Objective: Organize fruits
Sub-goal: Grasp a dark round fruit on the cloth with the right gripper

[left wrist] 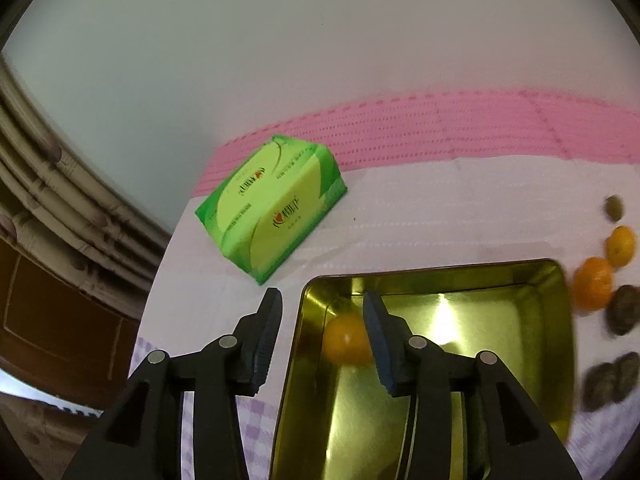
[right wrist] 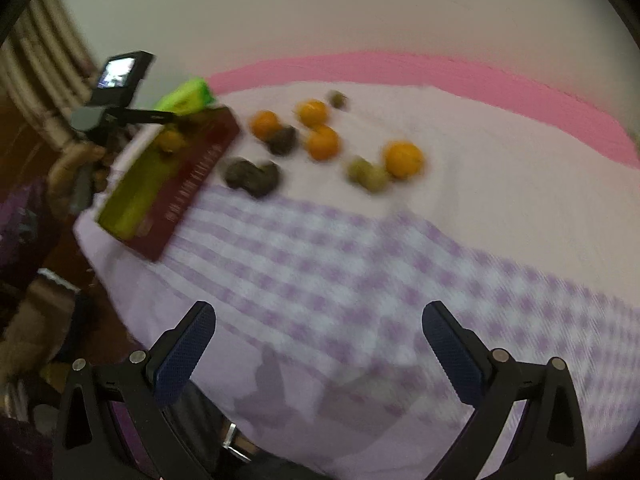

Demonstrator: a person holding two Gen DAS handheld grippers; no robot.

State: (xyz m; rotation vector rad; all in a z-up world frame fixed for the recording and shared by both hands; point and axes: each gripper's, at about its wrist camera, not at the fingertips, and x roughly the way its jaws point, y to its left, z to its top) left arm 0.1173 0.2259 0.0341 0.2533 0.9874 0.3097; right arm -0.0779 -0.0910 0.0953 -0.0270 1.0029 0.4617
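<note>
One orange (left wrist: 345, 339) sat in the gold tin (left wrist: 556, 308) under the left gripper (left wrist: 320, 336), fingers parted and empty, right gripper (right wrist: 318, 354) wide open too, and the rest on the table (right wrist: 360, 248) looked light, roundish, best pinched across the middle.

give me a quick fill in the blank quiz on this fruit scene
1. The gold tin holds one ____ fruit.
2. The tissue pack is coloured ____.
3. The left gripper and right gripper both hold ____.
4. The cloth near the right gripper has a purple ____ pattern.

Missing words: orange; green; nothing; checked
</note>
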